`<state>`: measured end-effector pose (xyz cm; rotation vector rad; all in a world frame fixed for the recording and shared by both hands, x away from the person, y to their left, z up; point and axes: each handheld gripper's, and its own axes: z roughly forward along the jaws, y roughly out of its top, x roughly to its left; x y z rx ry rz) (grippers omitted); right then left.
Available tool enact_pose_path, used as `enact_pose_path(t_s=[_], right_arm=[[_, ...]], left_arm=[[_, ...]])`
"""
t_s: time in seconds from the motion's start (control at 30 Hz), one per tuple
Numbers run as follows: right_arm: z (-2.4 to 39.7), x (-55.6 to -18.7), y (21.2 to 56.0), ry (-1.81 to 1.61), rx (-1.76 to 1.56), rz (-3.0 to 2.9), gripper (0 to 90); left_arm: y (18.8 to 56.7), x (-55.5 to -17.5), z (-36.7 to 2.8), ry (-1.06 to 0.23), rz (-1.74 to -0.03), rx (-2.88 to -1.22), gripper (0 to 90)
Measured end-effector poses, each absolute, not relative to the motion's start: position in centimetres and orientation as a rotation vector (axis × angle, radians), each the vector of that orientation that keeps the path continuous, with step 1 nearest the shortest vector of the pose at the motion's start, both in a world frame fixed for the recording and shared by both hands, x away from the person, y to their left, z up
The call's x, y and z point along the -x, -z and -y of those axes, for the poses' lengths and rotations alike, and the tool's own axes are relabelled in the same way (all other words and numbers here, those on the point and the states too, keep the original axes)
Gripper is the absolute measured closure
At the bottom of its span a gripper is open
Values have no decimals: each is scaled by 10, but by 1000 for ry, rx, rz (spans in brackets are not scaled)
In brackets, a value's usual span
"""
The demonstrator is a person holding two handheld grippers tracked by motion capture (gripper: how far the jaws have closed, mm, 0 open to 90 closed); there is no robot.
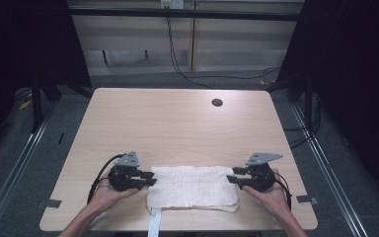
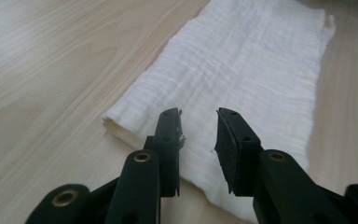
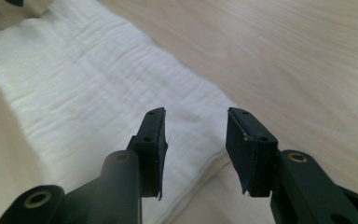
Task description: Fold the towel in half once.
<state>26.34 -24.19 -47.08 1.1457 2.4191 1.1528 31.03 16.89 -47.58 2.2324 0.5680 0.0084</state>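
Folded white cloth (image 1: 192, 187) lies flat near the front edge of the table (image 1: 177, 123), between the two tools. In the high view the left tool (image 1: 149, 178) sits at the cloth's left end, its jaws pointing inward over that edge, held in the person's left hand (image 1: 106, 192). The right tool (image 1: 233, 176) mirrors it at the cloth's right end, held in the right hand (image 1: 271, 190), jaws pointing inward toward the cloth.

In the left gripper view the left tool (image 2: 198, 140) has its jaws apart at a moderate gap, with the cloth (image 2: 247, 79) showing below and beyond them; the pads do not press on it and nothing is gripped. The cloth's folded edge shows as a rolled, layered lip just left of the jaws.

In the right gripper view the right tool (image 3: 196, 144) stands with a wider gap, hovering above the near corner of the cloth (image 3: 98, 102), again with nothing pinched between the pads.

The cloth is a ribbed, gauzy weave, stacked in several layers, roughly rectangular. A white strip (image 1: 155, 224) hangs from its front left corner over the table's edge. Farther out, the pale wooden table has a round cable hole (image 1: 217, 102) near its far right side. Beyond the table, black cables (image 1: 177, 64) trail down a light wall panel to the grey floor (image 1: 10, 158).
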Motion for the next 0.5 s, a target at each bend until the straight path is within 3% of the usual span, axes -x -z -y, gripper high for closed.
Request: enact_pose_path(t_s=[0.1, 0.2, 0.33, 0.5], right_arm=[[241, -278, 478, -1114, -1182, -2407, 563], [241, -283, 484, -1103, -1205, -2403, 573], [238, -292, 494, -1036, -1236, -2428, 592], [238, -297, 499, -1040, -1254, -2420, 772]], left_arm=[[481, -326, -162, -4, -594, -2225, 689], [492, -334, -158, 3, -604, -2266, 750], [496, -335, -158, 24, -622, -2269, 701], [497, -331, -156, 39, -617, -2257, 681]])
